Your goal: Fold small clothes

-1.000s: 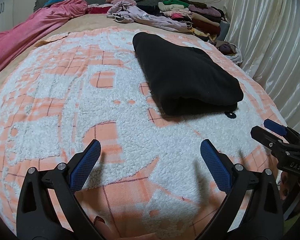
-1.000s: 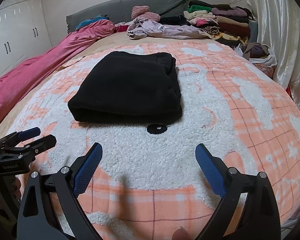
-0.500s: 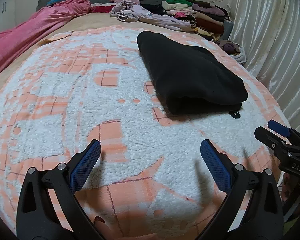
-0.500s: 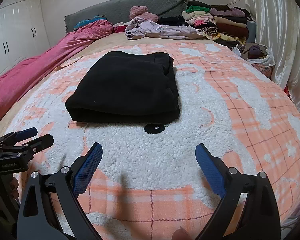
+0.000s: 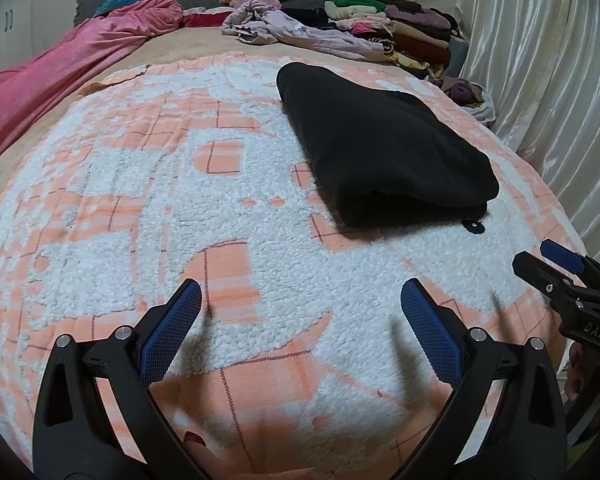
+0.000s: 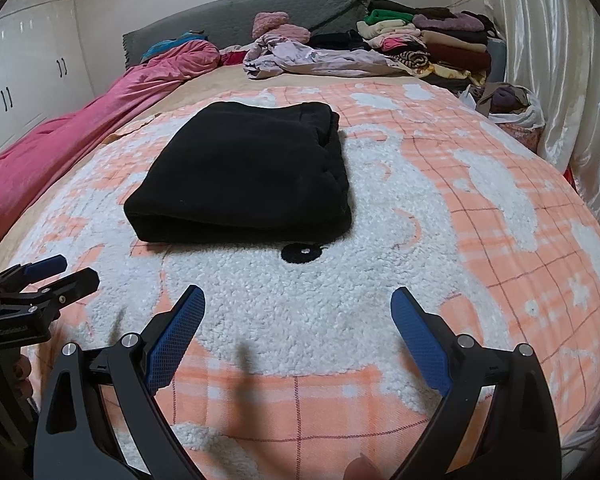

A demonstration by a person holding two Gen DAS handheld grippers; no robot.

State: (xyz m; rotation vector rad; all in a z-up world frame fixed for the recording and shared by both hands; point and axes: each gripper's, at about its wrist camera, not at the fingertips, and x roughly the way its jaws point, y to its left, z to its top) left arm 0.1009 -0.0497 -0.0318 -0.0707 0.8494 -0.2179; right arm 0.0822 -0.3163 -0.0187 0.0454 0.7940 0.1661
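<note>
A black garment (image 5: 380, 148) lies folded in a thick rectangle on the orange and white fleece blanket (image 5: 140, 184); it also shows in the right wrist view (image 6: 248, 172). My left gripper (image 5: 300, 300) is open and empty, near the blanket's front edge, well short of the garment. My right gripper (image 6: 298, 304) is open and empty, just in front of the garment's folded edge. Each gripper shows at the side of the other's view: the right one (image 5: 556, 268) and the left one (image 6: 56, 272).
A pink duvet (image 6: 80, 128) lies along the left. Loose clothes (image 6: 320, 58) and a stack of folded clothes (image 6: 432, 40) sit at the back by the grey headboard. A white curtain (image 6: 560, 60) hangs at the right. A black embroidered eye (image 6: 303, 252) marks the blanket.
Both views have shifted slightly, so the garment sits a little further right in the left view and further left in the right view. Both grippers stay open and empty.
</note>
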